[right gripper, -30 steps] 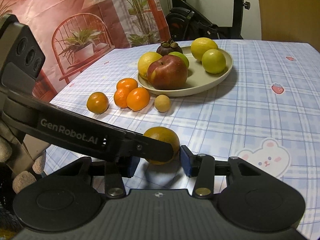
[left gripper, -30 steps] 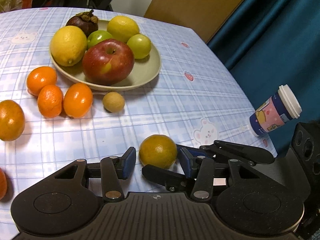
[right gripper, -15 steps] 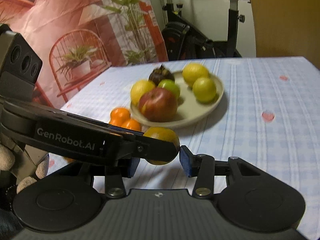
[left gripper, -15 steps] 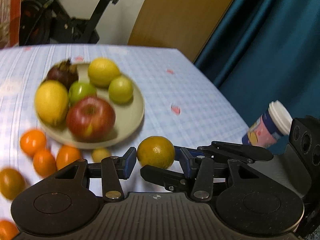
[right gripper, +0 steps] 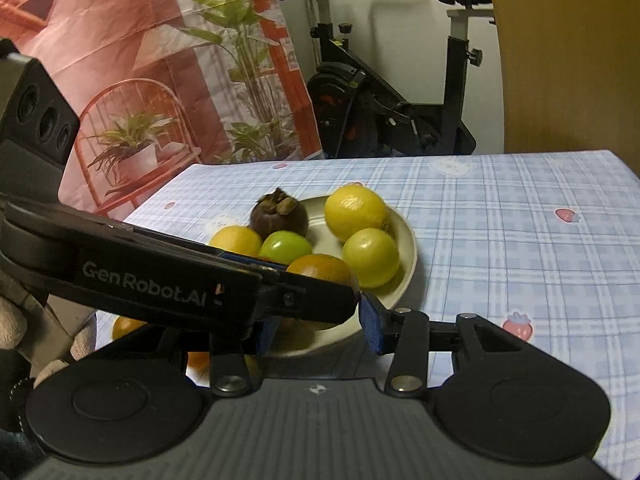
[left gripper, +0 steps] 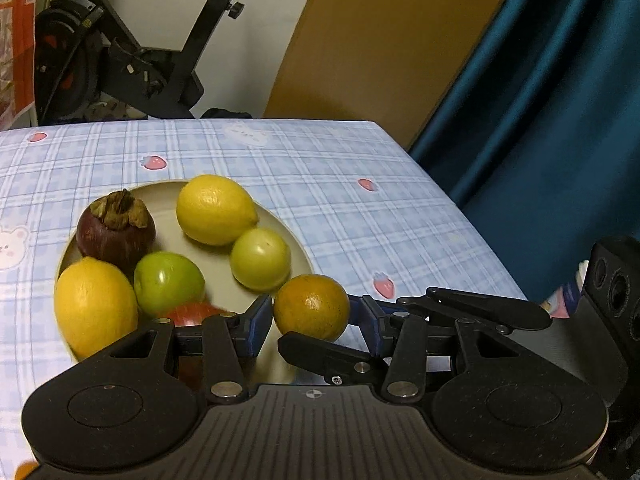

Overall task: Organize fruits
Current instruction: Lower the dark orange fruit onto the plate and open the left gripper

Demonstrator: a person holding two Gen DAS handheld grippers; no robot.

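A dark orange [left gripper: 310,306] hangs above the near rim of the beige plate [left gripper: 298,254]. My left gripper [left gripper: 314,322] has its blue pads on the orange's left and right sides. One finger [left gripper: 328,356] of the right gripper crosses just beneath the orange. In the right wrist view the same orange [right gripper: 320,268] sits between the pads of my right gripper [right gripper: 318,328], and the left gripper's black arm [right gripper: 160,284] lies across it. The plate [right gripper: 408,248] holds two lemons, two green fruits, a mangosteen [left gripper: 116,228] and a red apple [left gripper: 192,314].
Small oranges [right gripper: 124,326] lie on the checked cloth left of the plate. A paper cup [left gripper: 560,304] peeks out behind the right gripper, near the table's right edge. An exercise bike [right gripper: 384,104] stands beyond the far edge. A gloved hand [right gripper: 12,328] shows at lower left.
Both grippers lifted the orange off the cloth and carried it toward the plate. The plate now fills the near view and the loose oranges have slid out of the left wrist view.
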